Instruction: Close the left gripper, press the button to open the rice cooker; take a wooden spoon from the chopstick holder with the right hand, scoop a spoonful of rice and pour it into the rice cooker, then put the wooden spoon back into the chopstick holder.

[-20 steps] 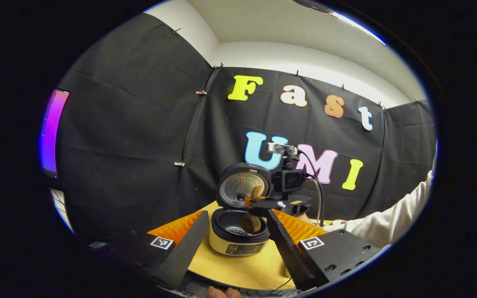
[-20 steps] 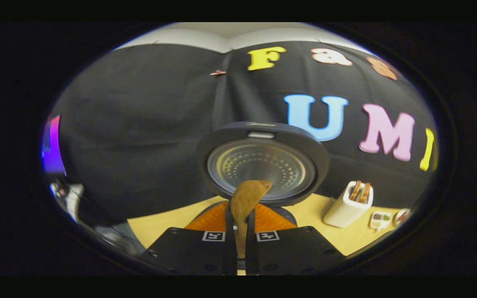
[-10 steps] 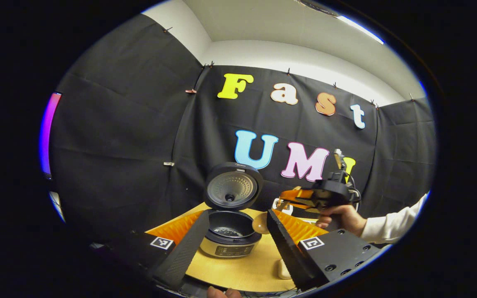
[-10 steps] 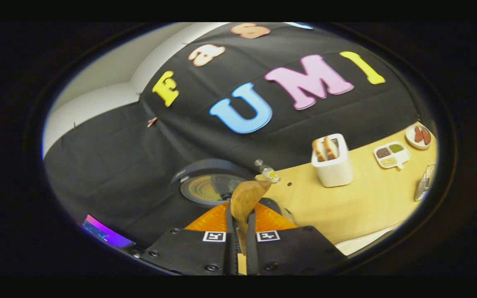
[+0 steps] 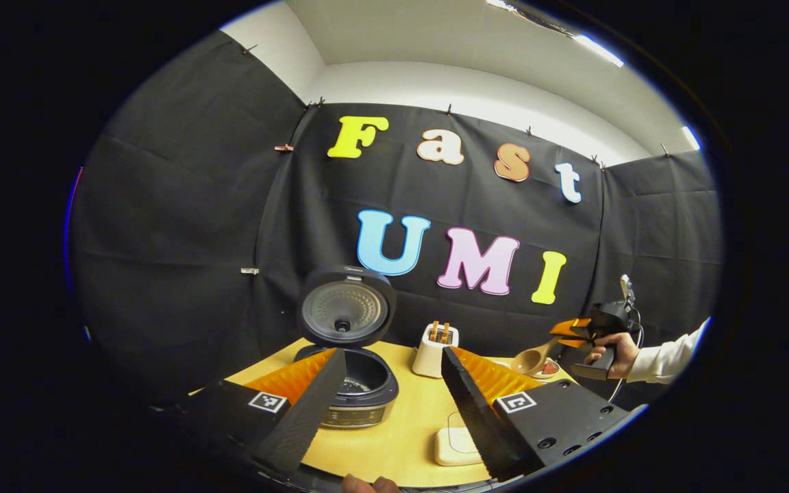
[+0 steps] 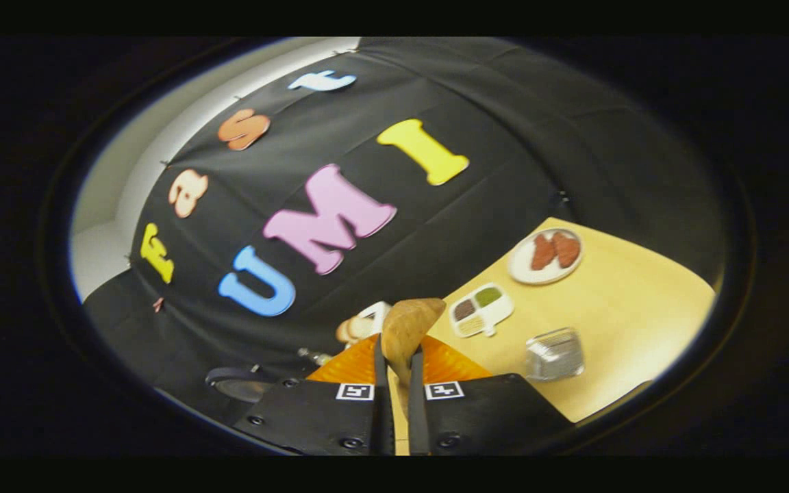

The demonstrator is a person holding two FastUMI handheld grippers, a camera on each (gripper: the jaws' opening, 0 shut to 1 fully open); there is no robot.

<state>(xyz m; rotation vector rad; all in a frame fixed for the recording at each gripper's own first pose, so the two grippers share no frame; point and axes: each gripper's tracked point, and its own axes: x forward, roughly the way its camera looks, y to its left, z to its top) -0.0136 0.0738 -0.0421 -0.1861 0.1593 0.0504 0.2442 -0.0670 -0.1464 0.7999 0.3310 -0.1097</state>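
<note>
The rice cooker (image 5: 357, 390) stands open on the wooden table (image 5: 401, 438), its round lid (image 5: 345, 311) upright. My left gripper (image 5: 393, 356) hangs open in front of it, nothing between its fingers. Far right in the left gripper view, a hand (image 5: 612, 348) holds my right gripper (image 5: 569, 329), and the wooden spoon (image 5: 530, 359) points left and down from it. In the right gripper view, my right gripper (image 6: 396, 352) is shut on the wooden spoon (image 6: 408, 322), with the spoon's bowl ahead of the fingertips. A silvery mesh container (image 6: 554, 352) lies to its right on the table.
A white box holding brown slices (image 5: 435, 348) stands right of the cooker. A cream flat block (image 5: 455, 445) lies near the table's front edge. A plate of reddish food (image 6: 545, 255) and a divided white dish (image 6: 480, 311) sit on the table (image 6: 634, 308).
My right gripper has carried the spoon away from over the open cooker to the far right, and its view has rolled. The left gripper view has swung rightward; its fingers stay apart.
</note>
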